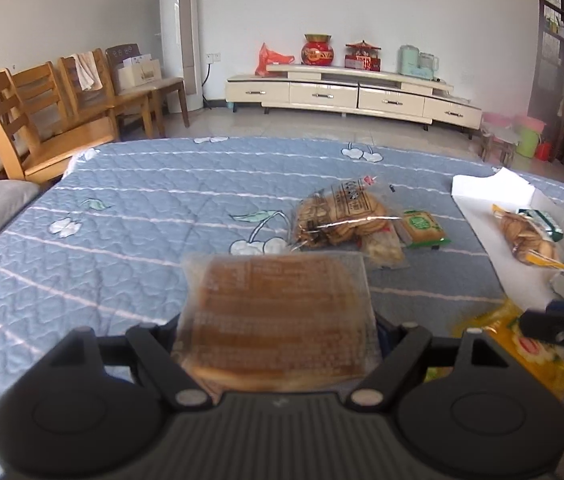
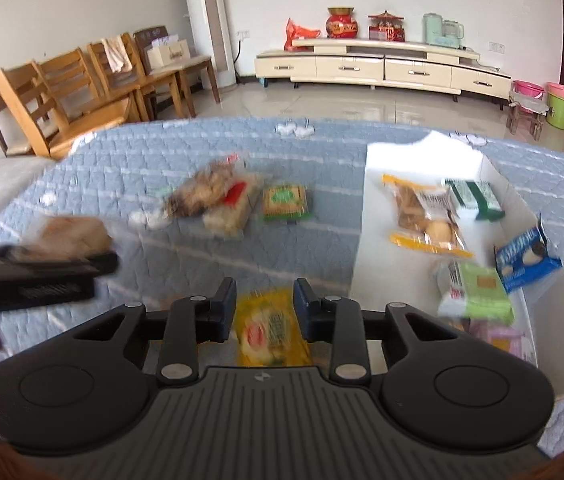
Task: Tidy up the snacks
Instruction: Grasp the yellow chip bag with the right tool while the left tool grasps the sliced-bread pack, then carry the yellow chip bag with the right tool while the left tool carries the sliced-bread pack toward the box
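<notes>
The left gripper (image 1: 278, 344) is clamped on a flat brown cake in a clear printed wrapper (image 1: 278, 312), lifted clear of the blue quilted cloth (image 1: 122, 216). The wrapper's long axis runs across the jaws, its sides bulging past them. The right gripper (image 2: 265, 308) straddles a yellow foil snack packet (image 2: 272, 328) lying on the cloth, its long axis pointing toward twelve o'clock. Motion blur hides whether the pads press on it, so I cannot tell if it is pinched.

The move ahead likely turns on the white open cardboard box (image 1: 482, 196), which lies at about two o'clock from the left gripper and at about one to two o'clock, just beside, from the right one. The right hand is the nearer. In the left wrist view the right gripper sits at three o'clock, on the straight path to the box, so the left hand would probably need to pass over or behind it.

Inside the box lie several packets, among them a blue biscuit packet (image 2: 528, 256) and a pale green one (image 2: 478, 294). Loose on the cloth at twelve o'clock are a clear bag of brown biscuits (image 1: 338, 216) and a small green-labelled packet (image 1: 424, 229).
</notes>
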Tool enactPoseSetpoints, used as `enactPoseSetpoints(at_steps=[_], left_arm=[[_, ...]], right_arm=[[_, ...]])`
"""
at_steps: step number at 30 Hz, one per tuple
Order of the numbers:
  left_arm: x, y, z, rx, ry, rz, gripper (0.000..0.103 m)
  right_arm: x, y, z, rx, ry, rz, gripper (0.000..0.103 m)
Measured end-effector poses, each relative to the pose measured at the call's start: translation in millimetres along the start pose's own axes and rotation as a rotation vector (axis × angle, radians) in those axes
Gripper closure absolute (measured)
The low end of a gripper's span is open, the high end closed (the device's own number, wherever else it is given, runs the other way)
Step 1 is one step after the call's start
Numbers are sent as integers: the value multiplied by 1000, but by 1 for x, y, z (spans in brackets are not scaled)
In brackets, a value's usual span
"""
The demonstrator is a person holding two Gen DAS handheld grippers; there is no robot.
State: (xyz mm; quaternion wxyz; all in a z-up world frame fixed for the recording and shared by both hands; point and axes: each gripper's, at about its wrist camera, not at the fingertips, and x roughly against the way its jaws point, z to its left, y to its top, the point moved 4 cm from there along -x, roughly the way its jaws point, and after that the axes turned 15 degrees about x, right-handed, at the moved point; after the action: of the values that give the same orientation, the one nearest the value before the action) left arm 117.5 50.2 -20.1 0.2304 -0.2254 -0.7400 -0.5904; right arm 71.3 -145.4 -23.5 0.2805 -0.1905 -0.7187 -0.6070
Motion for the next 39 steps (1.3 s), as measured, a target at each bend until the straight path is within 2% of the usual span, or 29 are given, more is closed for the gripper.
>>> enactPoseSetpoints(at_steps=[1, 3, 6, 12, 14, 16, 22, 32, 39], left_arm=[[5, -2, 1, 3, 0, -2, 21], [12, -5, 4, 17, -10, 0, 21], [20, -9, 7, 33, -18, -6, 21], [21, -11, 12, 46, -14, -4, 21], [22, -11, 14, 54, -12, -6, 21], [23, -11, 16, 57, -12, -9, 21], [31, -10, 11, 55, -18, -23, 21], [63, -3, -13, 36, -59, -72, 21], [80, -2, -31, 20, -80, -87, 21]], right_arm=[[1, -6, -2, -12, -5, 10, 38], [3, -19, -6, -36, -12, 29, 28], [6, -32, -8, -49, -4, 48, 0], [-11, -24, 10, 30, 46, 54, 0], [-23, -21, 15, 65, 53, 86, 15], [-31, -21, 18, 94, 28, 117, 51], [-17, -21, 15, 112, -3, 69, 53], [47, -2, -9, 71, -48, -48, 53], [86, -1, -19, 47, -81, -93, 53]])
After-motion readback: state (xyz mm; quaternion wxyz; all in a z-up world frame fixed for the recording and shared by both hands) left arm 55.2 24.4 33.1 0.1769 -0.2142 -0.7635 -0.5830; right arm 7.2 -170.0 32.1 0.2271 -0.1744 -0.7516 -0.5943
